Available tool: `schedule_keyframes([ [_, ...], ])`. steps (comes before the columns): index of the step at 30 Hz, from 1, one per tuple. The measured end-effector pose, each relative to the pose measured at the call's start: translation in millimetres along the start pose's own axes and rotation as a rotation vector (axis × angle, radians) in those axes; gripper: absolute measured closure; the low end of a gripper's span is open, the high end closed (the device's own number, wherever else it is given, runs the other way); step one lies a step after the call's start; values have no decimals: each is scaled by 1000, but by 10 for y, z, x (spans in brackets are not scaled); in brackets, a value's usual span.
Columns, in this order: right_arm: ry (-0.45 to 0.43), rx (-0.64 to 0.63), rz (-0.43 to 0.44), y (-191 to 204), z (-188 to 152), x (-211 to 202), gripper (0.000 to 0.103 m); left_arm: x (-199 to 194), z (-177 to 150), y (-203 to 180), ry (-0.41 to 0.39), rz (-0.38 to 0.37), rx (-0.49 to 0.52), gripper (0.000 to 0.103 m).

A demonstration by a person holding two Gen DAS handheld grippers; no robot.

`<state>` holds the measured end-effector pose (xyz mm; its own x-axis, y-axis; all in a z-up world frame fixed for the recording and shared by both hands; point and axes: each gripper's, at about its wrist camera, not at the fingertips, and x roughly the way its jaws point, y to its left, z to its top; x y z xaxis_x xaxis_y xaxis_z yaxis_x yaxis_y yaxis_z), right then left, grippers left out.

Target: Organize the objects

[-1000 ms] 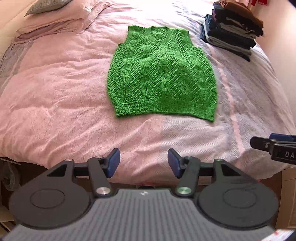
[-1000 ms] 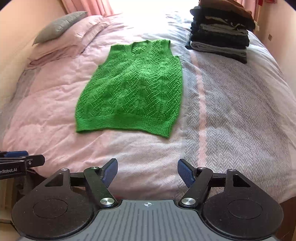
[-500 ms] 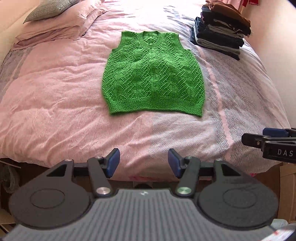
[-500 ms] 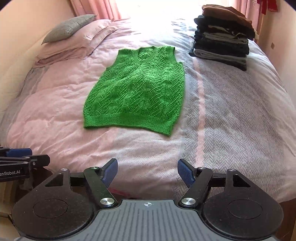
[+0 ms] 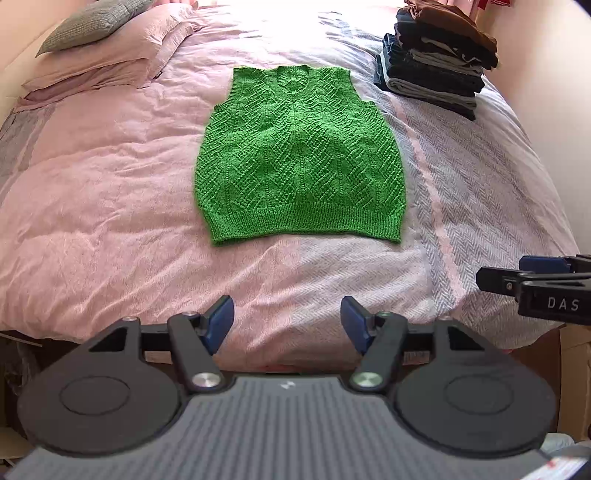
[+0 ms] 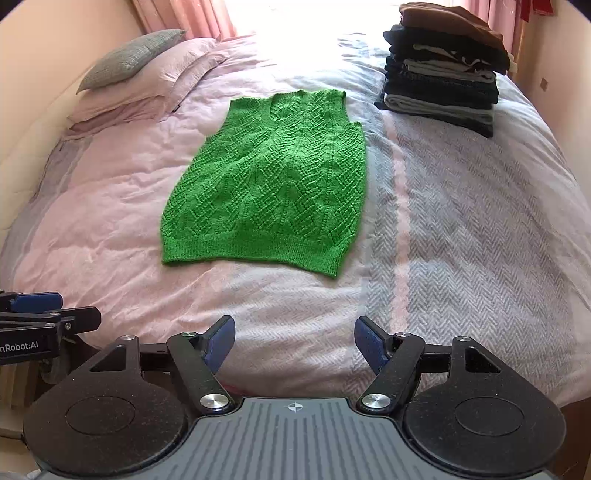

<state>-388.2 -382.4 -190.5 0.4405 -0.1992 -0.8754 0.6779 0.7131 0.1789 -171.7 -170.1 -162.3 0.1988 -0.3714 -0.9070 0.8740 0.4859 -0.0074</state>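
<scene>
I had the green knitted vest (image 5: 301,155) spread flat in the middle of the bed (image 5: 92,206), neck toward the pillows (image 5: 110,55), with the stack of folded clothes (image 5: 436,59) well apart at the far right corner. My left hand-held gripper (image 5: 287,323) hung over the bed's near edge, its jaws opening with nothing between them. My right hand-held gripper (image 6: 294,341) stood spread beside it, also empty, short of the vest's hem.

place: home bedroom | signs: bed (image 5: 92,206), pillows (image 6: 147,92), folded clothes stack (image 6: 443,74), curtains (image 6: 184,16)
</scene>
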Motion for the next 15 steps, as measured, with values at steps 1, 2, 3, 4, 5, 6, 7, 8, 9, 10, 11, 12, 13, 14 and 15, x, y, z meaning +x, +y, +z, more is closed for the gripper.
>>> schedule_keyframes([
  [1,4,6,-2,-6,37,33,34,33,41,10,4,-2,5,43],
  [2,10,12,-4,-16,81,74,34,81,96,25,8,-6,12,43],
  [3,15,19,-7,-21,128,121,34,120,144,37,12,-8,15,43],
  [4,21,26,-9,-26,179,173,34,185,219,54,19,-13,18,42],
  [5,27,32,-13,-29,239,230,34,246,287,75,25,-17,20,42],
  [6,34,39,-17,-31,303,293,34,311,360,98,34,-22,22,42],
  [7,40,45,-21,-34,370,354,34,378,444,121,43,-25,26,42],
  [8,45,51,-24,-34,442,416,34,441,527,149,48,-30,31,42],
  [9,50,56,-27,-35,517,473,34,506,618,188,53,-35,38,42],
  [10,55,62,-29,-27,596,542,34,560,696,217,56,-40,43,42],
  [11,59,69,-34,-25,676,600,34,635,803,264,61,-46,51,42],
  [12,62,75,-40,-28,753,652,34,701,902,306,66,-50,59,42],
  [13,64,85,-48,-29,839,709,34,753,982,339,70,-52,67,42],
  [14,67,94,-54,-34,914,758,34,820,1088,391,75,-52,77,42],
  [15,70,104,-59,-35,990,809,34,878,1180,435,78,-53,84,42],
])
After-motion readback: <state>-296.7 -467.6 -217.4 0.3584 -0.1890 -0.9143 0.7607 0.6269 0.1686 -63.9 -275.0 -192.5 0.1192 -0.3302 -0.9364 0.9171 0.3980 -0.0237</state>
